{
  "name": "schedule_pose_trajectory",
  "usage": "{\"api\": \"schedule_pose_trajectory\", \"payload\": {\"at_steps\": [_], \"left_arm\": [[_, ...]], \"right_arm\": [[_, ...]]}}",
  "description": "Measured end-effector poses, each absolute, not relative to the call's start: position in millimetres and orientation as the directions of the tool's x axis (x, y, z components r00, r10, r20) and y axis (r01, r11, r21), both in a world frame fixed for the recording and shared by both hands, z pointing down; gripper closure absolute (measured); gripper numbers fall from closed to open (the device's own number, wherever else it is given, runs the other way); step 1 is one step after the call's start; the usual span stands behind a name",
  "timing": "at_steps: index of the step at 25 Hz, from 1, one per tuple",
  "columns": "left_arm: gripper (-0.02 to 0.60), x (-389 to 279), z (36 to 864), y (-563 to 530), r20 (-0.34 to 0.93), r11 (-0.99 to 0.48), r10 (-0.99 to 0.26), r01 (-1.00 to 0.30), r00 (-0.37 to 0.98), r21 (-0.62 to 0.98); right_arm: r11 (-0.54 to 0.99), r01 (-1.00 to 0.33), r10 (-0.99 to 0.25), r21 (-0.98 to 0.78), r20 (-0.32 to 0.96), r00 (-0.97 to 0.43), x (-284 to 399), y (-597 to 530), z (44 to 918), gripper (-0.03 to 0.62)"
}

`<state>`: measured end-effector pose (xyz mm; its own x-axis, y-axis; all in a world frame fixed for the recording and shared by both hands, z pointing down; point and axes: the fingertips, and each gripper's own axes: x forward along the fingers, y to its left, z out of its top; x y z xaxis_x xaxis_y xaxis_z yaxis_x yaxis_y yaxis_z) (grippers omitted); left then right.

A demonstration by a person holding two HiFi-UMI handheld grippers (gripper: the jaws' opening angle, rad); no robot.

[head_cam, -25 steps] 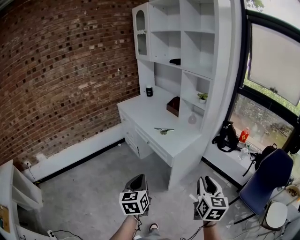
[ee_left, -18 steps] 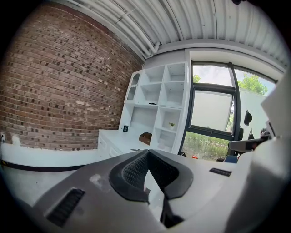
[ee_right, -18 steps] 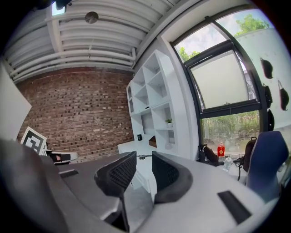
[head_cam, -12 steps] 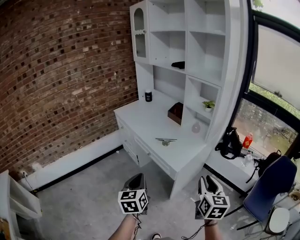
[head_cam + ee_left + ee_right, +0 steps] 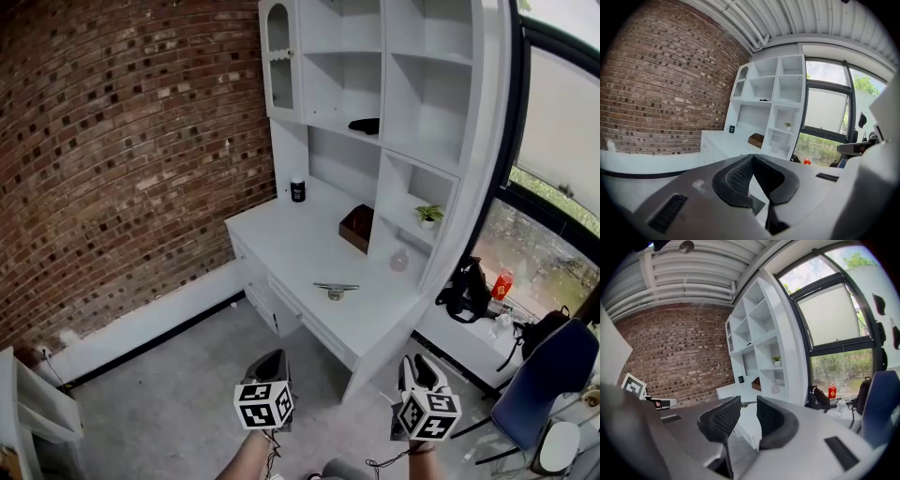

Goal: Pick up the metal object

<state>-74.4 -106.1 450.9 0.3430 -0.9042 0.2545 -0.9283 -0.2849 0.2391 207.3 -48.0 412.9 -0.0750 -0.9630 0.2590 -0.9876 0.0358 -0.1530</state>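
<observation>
The metal object (image 5: 336, 290), a small T-shaped piece, lies near the front edge of the white desk (image 5: 281, 234). In the right gripper view a sliver of the metal object (image 5: 743, 404) shows far off, in the gap between the jaws. Both grippers hang low over the grey floor, well short of the desk. My left gripper (image 5: 275, 357) has its jaw tips touching and holds nothing; the left gripper view shows the left gripper (image 5: 751, 158) the same way. My right gripper (image 5: 418, 362) is slightly open and empty, with a narrow gap also visible at the right gripper (image 5: 748, 401).
On the desk stand a black cup (image 5: 297, 190), a brown box (image 5: 356, 228) and a glass orb (image 5: 400, 261); a small plant (image 5: 430, 215) sits in the shelf unit. A black bag (image 5: 466, 281), red bottle (image 5: 503, 284) and blue chair (image 5: 548, 361) are right. A white shelf (image 5: 23, 412) stands lower left.
The desk has shifted right and come slightly nearer in the head view. Both grippers keep the same pose and jaw state.
</observation>
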Motion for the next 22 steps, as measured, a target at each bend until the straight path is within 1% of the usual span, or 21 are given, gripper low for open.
{"api": "schedule_pose_trajectory", "payload": {"at_steps": [9, 16, 22], "left_arm": [[0.577, -64, 467, -143, 0.284, -0.275, -0.896, -0.929, 0.342, 0.249], [0.577, -47, 466, -195, 0.289, -0.26, -0.9, -0.933, 0.328, 0.248], [0.577, -36, 449, -249, 0.277, -0.226, -0.917, -0.946, 0.287, 0.234]], "right_arm": [[0.03, -0.987, -0.958, -0.158, 0.279, -0.074, 219, -87, 424, 0.485], [0.07, -0.984, -0.958, -0.167, 0.263, -0.113, 230, -150, 419, 0.481], [0.136, -0.975, -0.949, -0.173, 0.261, -0.179, 235, -217, 411, 0.479]]}}
